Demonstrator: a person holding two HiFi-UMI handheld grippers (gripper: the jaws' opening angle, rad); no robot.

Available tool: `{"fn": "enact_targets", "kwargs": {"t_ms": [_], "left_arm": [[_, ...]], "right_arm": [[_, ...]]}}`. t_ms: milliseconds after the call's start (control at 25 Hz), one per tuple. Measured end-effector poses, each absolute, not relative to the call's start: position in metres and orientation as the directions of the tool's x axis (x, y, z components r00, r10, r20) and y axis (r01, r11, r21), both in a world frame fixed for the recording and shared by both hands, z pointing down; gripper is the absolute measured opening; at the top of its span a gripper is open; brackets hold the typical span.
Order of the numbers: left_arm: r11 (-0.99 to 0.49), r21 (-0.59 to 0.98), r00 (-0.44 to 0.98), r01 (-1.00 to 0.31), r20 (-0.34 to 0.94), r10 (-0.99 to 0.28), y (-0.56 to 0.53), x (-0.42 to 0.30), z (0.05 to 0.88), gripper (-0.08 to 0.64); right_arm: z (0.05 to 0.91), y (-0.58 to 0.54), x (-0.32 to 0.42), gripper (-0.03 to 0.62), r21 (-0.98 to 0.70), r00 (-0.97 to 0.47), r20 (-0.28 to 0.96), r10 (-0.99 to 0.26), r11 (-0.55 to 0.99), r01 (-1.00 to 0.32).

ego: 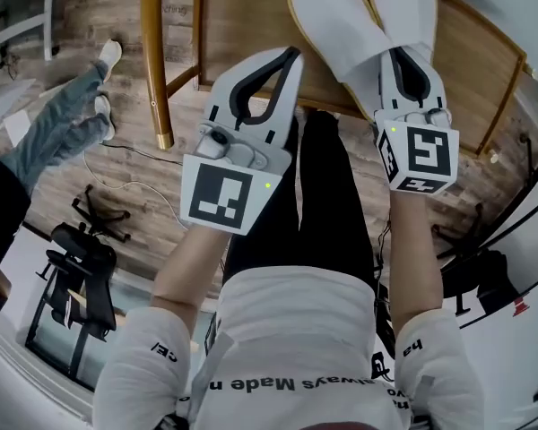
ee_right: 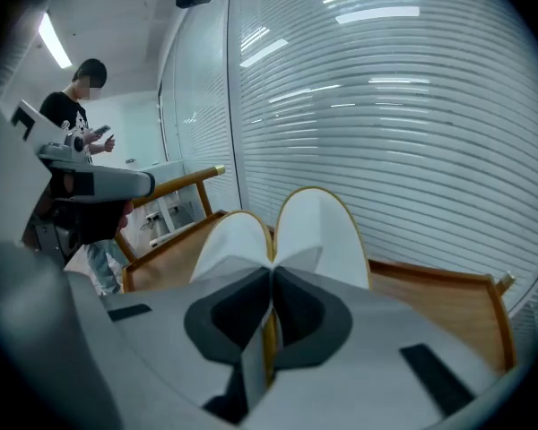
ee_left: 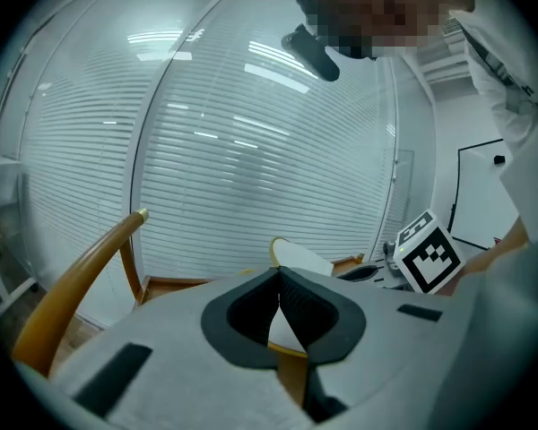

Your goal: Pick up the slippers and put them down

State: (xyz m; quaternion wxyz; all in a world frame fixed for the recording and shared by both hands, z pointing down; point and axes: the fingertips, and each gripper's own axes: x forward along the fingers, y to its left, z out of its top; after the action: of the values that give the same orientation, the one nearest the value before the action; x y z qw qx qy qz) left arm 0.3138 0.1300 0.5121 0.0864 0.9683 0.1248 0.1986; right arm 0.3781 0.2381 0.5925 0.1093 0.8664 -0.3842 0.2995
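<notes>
**A:** Entry, largest first. Surroundings?

**B:** Plank floor [ego: 72, 25]. On it stands a wooden chair [ego: 251, 25] with a raised rim round the seat. Slatted blinds [ee_right: 412, 133] show behind the chair in both gripper views. A bystander [ego: 58, 124] in jeans is off to the left, well apart from the chair.

**A:** Task items?

**B:** Two white slippers [ego: 341, 34] with tan edging lie side by side and touching, toes pointing away from the person. In the head view they lie over the chair seat. Whether they touch the seat, I cannot tell.

**A:** Right gripper [ego: 402, 56]?

**B:** Its fingers are closed narrow and pinch the heel ends of both slippers together. The right gripper view shows tan edging squeezed between the pads [ee_right: 291, 307]. Its marker cube [ego: 419, 158] faces the head camera.

**A:** Left gripper [ego: 291, 56]?

**B:** It is held beside the right one and carries nothing. Its fingers are together with the tips touching and nothing between them. One slipper shows beyond them in its own view.
</notes>
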Motion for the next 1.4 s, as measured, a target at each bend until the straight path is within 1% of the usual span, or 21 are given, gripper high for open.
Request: {"fn": "enact_targets", "kwargs": {"t_ms": [360, 720, 960, 1400], "left_arm": [[-0.950, 0.214, 0.900, 0.226, 0.327, 0.288, 0.137, 0.316, 0.441, 0.011], [-0.948, 0.204, 0.917, 0.243, 0.270, 0.293, 0.142, 0.318, 0.354, 0.011], [-0.949, 0.193, 0.926, 0.249, 0.240, 0.291, 0.143, 0.313, 0.298, 0.011], [-0.949, 0.150, 0.942, 0.278, 0.149, 0.300, 0.149, 0.302, 0.185, 0.011]], "right_arm": [[0.508, 0.258, 0.389, 0.020, -0.062, 0.569, 0.548, -0.614, -0.708, -0.704], [0.412, 0.263, 0.391, 0.020, -0.059, 0.591, 0.484, -0.645, -0.697, -0.714], [0.344, 0.266, 0.387, 0.019, -0.066, 0.593, 0.454, -0.665, -0.689, -0.722], [0.212, 0.275, 0.372, 0.018, -0.063, 0.615, 0.357, -0.703, -0.675, -0.735]]}}
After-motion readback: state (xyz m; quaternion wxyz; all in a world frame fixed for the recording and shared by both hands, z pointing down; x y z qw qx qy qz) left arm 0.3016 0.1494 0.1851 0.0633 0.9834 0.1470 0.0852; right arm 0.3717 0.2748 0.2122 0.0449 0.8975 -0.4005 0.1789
